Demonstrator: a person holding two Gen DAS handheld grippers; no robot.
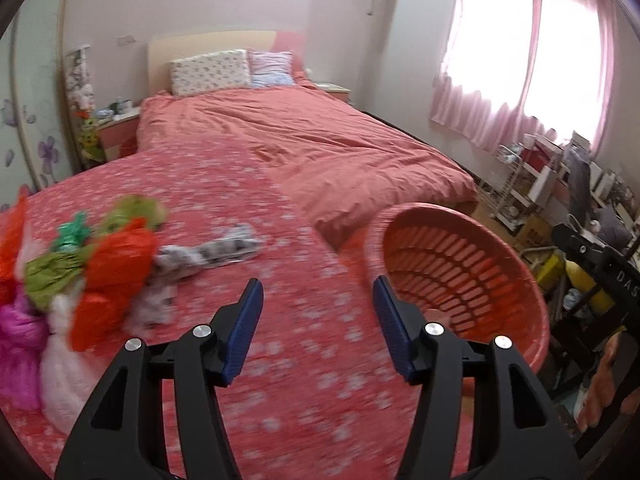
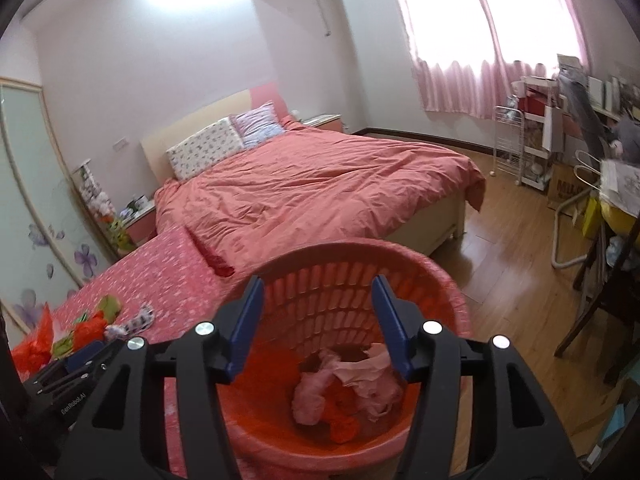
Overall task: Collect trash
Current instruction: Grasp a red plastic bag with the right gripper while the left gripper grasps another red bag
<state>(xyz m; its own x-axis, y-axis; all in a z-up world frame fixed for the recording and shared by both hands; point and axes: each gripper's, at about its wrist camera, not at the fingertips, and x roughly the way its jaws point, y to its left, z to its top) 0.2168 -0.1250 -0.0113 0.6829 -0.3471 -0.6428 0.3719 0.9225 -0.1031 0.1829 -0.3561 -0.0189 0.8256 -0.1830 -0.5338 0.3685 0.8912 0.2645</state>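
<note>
Your left gripper (image 1: 318, 298) hangs released over the bed (image 1: 304, 320), trash pile (image 1: 80, 276) beside it; your right gripper (image 2: 318, 300), fingers spread and empty, hovers above the basket (image 2: 360, 256) holding crumpled wrappers (image 2: 348, 384).

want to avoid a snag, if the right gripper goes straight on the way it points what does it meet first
Most likely the inside of the red basket, near the pink trash. The right gripper is open and empty; depth is unclear.
</note>
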